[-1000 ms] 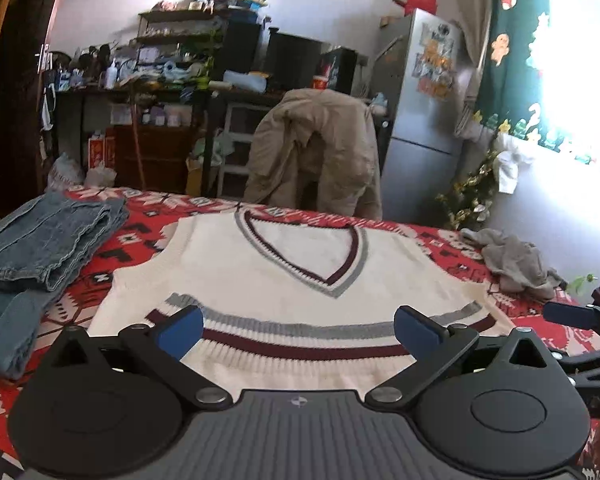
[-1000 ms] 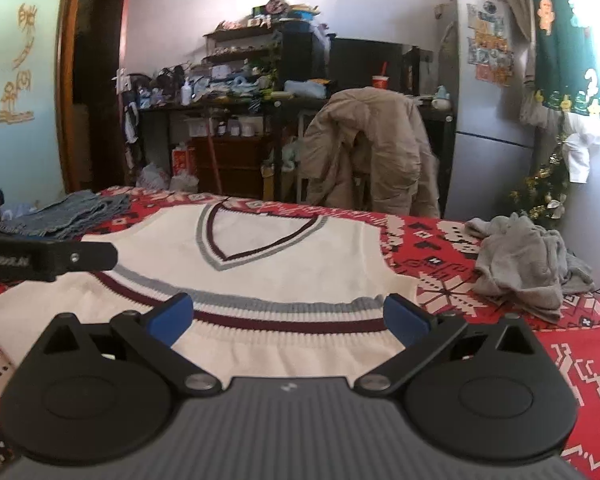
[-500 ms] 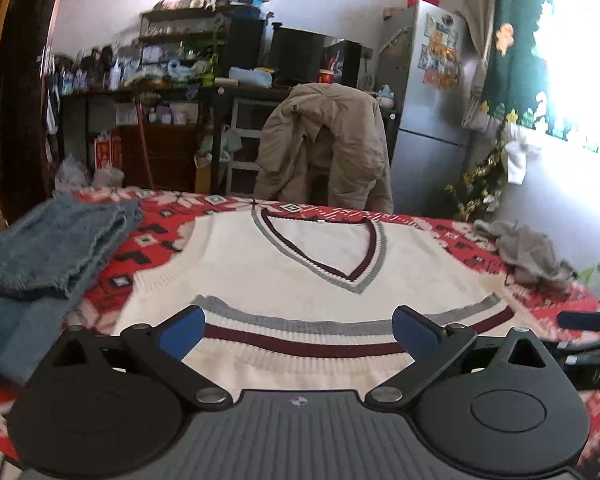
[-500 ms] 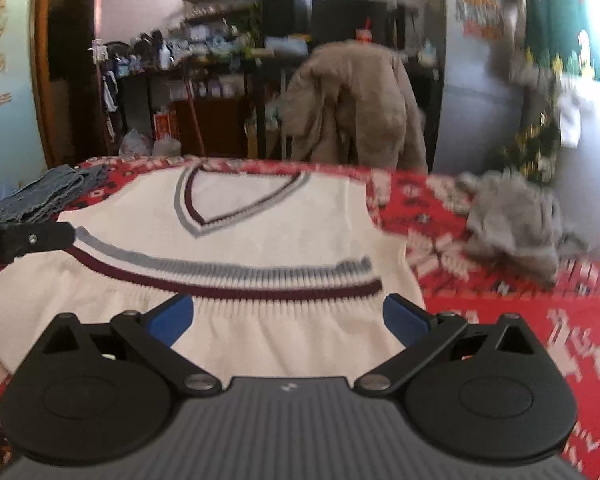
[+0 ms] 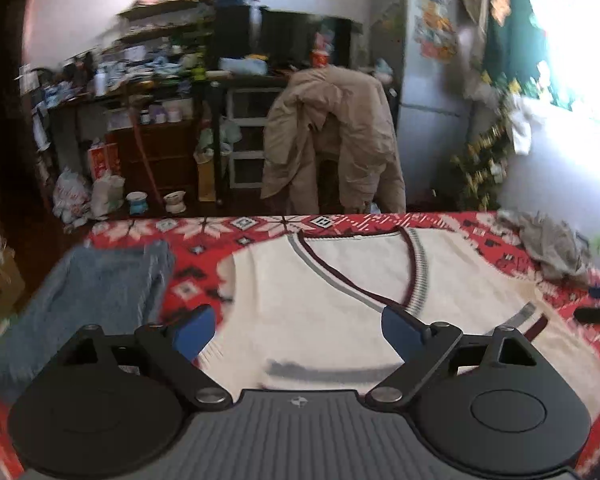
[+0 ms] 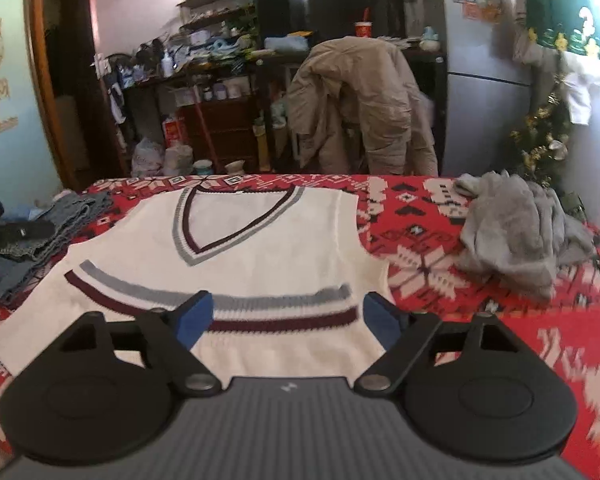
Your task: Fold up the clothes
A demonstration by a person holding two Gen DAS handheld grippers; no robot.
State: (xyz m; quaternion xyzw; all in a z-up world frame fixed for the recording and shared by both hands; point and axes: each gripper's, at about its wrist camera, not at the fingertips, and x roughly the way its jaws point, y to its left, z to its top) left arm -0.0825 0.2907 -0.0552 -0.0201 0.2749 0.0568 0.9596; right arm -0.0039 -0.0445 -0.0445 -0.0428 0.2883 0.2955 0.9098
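Left wrist view, Mia: what do you see?

**Mia:** The left gripper point(image 5: 298, 330) has its blue fingers point(image 5: 194, 330) wide apart. Nothing is in them. The vest point(image 5: 320, 300) lies flat on the red cloth point(image 5: 188, 252), right under and past the fingers. Jeans point(image 5: 88, 292) sit off to the left of the fingers.

**Tom:** And the other side?

**Mia:** The right gripper point(image 6: 286, 320) is spread open too, holding nothing. The vest point(image 6: 260, 248) hem is just below its fingers point(image 6: 382, 326). A grey top point(image 6: 520, 228) is bunched up well off to the right of them.

**Tom:** So how do we do this bit well?

**Mia:** I think the job is to grab the vest and fold it. Each gripper should come down on its own side edge and pinch both layers. Close all the way before lifting. Lift both sides together, so the vest stays smooth. Take care not to pinch the red cloth too, or it may come up with the vest.
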